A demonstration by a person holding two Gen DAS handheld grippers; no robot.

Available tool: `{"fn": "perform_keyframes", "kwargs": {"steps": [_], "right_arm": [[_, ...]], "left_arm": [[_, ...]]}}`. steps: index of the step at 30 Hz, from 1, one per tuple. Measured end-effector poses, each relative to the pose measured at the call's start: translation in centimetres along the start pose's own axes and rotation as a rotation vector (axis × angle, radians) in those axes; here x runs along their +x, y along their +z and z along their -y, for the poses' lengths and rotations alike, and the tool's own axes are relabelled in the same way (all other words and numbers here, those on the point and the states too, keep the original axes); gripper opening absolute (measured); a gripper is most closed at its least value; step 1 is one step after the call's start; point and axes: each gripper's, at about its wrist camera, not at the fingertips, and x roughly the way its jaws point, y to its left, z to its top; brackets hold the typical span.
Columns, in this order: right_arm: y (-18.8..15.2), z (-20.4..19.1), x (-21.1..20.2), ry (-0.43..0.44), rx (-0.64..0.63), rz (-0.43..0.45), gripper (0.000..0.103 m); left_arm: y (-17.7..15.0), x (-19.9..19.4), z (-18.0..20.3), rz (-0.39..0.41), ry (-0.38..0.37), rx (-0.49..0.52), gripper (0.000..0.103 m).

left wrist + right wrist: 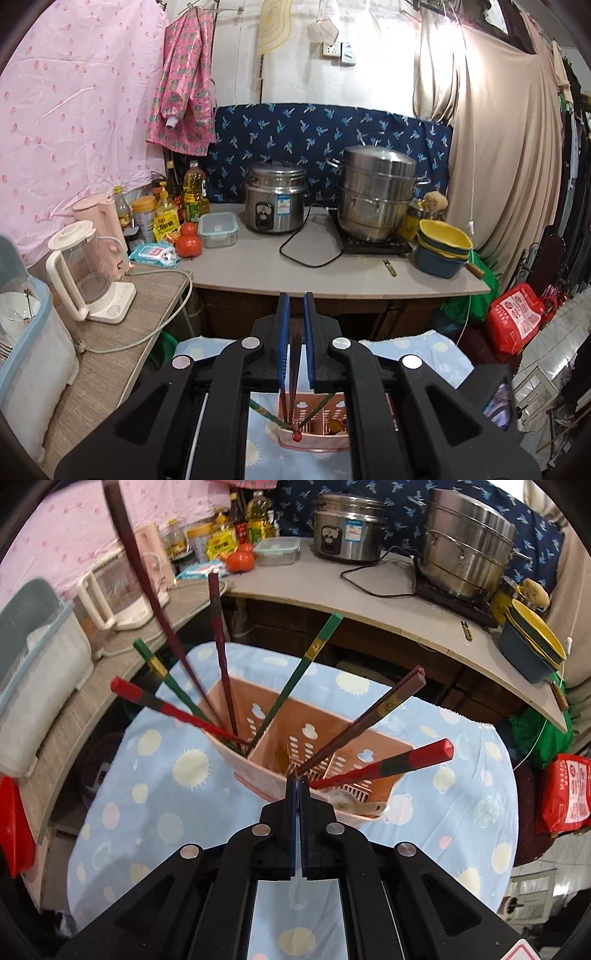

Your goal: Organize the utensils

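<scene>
Nearest the lens, the left gripper (295,306) is nearly closed on a dark red chopstick (295,369), long axis running along the fingers, tip directly over the pink utensil basket (314,753). This basket stands on the cloth-covered desk (443,812), with other chopsticks fanned out of its compartments. Which compartment lies under the tip cannot be told. Below the right gripper (297,781), its fingers pressed together on nothing, is the basket's near rim.

Pink curtain (74,110) upper left; beige curtain (498,147) right; grey bench (332,269) centre, blue patterned cloth (325,129) behind.
</scene>
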Motion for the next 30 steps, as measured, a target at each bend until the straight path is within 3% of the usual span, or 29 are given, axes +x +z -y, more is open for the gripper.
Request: {"fn": "perform_keyframes", "kwargs": {"steps": [3,5,7,16,22,30], "right_arm": [[-0.2,0.3,-0.6,0.000,0.052,0.061,0.010],[-0.5,0.6,-1.2,0.008,0.087,0.096,0.012],[-0.7,0.8,-1.7,0.002,0.105,0.133,0.015],[-1.6,0.5,-3.5,-0.011,0.128,0.211,0.029],[-2.5,0.6,-4.1,0.000,0.143,0.232,0.031],[-3.3,0.2,-4.4,0.000,0.151,0.241,0.038]], "left_arm": [[-1.0,0.5,-0.2,-0.022,0.006,-0.007,0.018],[-1.8,0.6,-0.4,-0.025,0.031,-0.008,0.038],[-2.5,0.7,-0.6,-0.028,0.049,-0.005,0.043],[-5.7,1.7,-1.4,-0.089,0.074,-0.006,0.051],[-7.8,2.2,-1.4,-0.126,0.080,0.000,0.053],[-9.8,2.2,-1.2,-0.148,0.092,0.006,0.065]]}}
